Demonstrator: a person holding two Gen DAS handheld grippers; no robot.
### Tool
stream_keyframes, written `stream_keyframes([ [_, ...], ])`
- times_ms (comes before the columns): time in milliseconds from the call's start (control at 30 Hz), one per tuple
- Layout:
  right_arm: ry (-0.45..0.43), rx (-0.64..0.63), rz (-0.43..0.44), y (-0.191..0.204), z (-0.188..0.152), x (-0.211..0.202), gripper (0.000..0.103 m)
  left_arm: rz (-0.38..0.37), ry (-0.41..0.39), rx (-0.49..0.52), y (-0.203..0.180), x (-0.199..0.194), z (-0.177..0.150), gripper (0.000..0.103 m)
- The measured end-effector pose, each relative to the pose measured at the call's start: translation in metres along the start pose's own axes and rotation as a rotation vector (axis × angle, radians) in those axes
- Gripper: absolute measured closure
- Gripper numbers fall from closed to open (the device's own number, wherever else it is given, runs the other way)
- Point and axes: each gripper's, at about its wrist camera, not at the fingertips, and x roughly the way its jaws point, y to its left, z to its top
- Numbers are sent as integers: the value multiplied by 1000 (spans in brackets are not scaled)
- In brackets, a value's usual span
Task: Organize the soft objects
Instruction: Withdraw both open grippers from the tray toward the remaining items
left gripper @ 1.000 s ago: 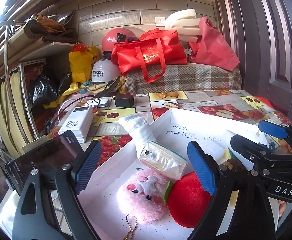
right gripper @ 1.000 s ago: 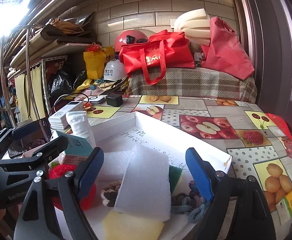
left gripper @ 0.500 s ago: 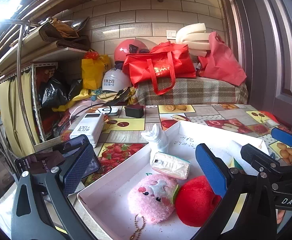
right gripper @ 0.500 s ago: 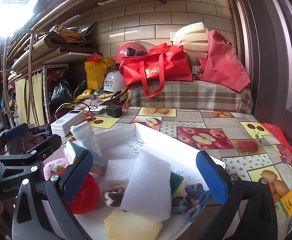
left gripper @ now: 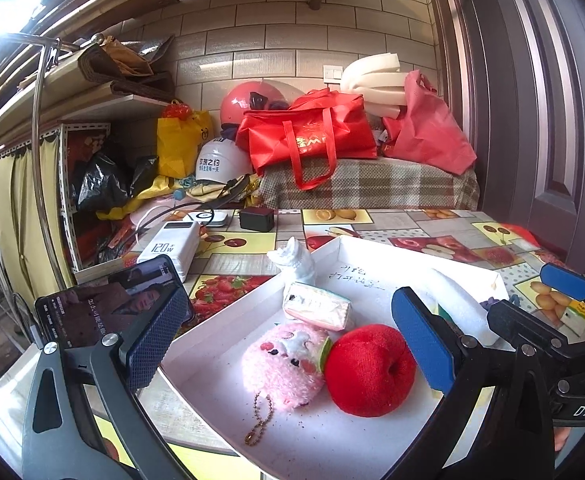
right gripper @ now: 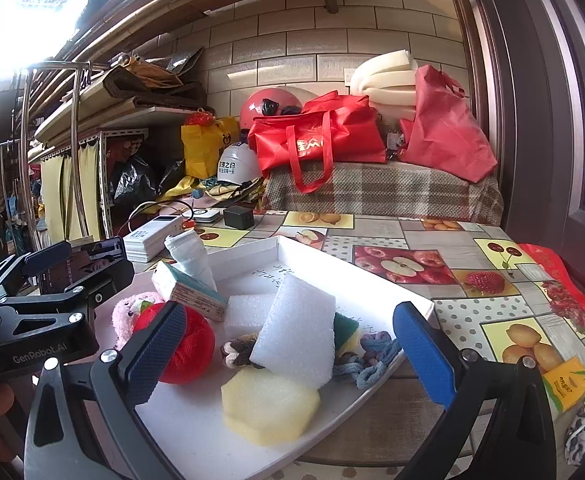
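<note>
My left gripper [left gripper: 288, 346] hangs with its blue-padded jaws spread wide and nothing between them, above the near-left corner of the shallow white cardboard tray [left gripper: 376, 250] that sits on the fruit-patterned tablecloth [right gripper: 444, 240]. My right gripper [right gripper: 286, 354] is likewise wide open and empty, over the tray's near-right side. All the soft things lie inside the tray: a fluffy pink plush animal with a small gold ball chain [left gripper: 282, 364] touches a round red plush apple [left gripper: 368, 370], and just behind them lies a plastic-wrapped pack of tissues [left gripper: 316, 311] with a rolled white cloth [left gripper: 294, 261] propped against the tray's left wall. Toward the right side a white foam block [right gripper: 296, 340] leans tilted over a brown-and-cream knotted cord [right gripper: 238, 354], a pale yellow hexagonal sponge [right gripper: 268, 406] lies flat in front of it, and a blue knotted rope [right gripper: 372, 358] rests at the tray's right edge. A black smartphone with a lit screen [left gripper: 112, 306] stands outside the tray, beyond my left gripper's left finger.
</note>
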Motion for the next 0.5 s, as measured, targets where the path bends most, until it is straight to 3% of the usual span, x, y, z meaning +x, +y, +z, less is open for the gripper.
stream_keyframes([
  [133, -3, -5, -7, -1, -5, -13, 0, 1, 0, 5, -8, -10, -3, 0],
  [500, 13, 5, -150, -27, -17, -47, 0, -56, 14, 53, -37, -29, -11, 0],
])
